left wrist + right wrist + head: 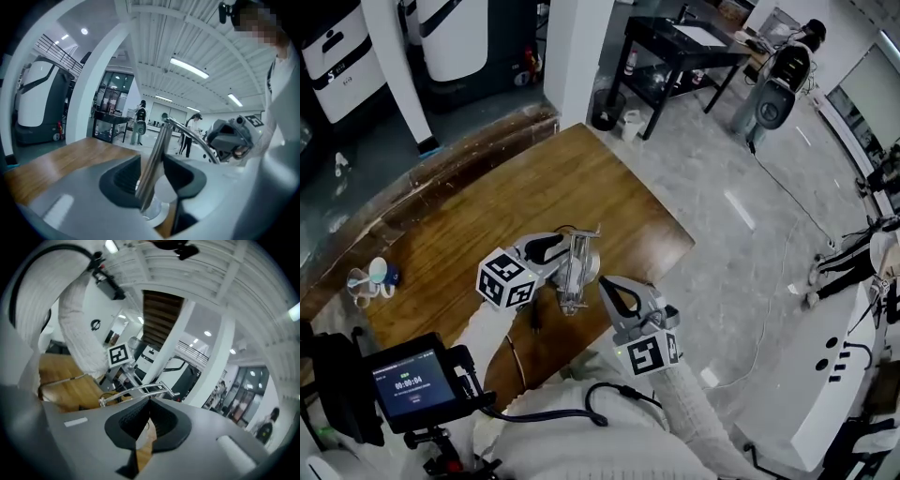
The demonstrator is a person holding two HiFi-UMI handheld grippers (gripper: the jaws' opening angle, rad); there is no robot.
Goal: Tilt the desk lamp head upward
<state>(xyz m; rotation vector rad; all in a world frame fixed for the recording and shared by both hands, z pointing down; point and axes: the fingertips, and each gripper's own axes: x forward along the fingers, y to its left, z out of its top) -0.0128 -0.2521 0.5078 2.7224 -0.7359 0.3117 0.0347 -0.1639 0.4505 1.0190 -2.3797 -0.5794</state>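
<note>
A chrome desk lamp (577, 266) stands on the wooden table (469, 225) near its front right corner. My left gripper (566, 251) reaches it from the left, and in the left gripper view one of the lamp's upright rods (154, 161) stands between the open jaws (156, 158); I cannot tell whether a pad touches it. My right gripper (606, 283) is just right of the lamp, shut and empty. The right gripper view shows its jaws (149, 402) closed together below the lamp's thin curved arm (136, 390). I cannot make out the lamp head clearly.
A small screen on a mount (412, 380) sits at the lower left. Small cups (370, 279) stand at the table's left edge. The table's right edge (680, 246) drops to a grey floor with a cable (769, 309). A black table (675, 42) stands far off.
</note>
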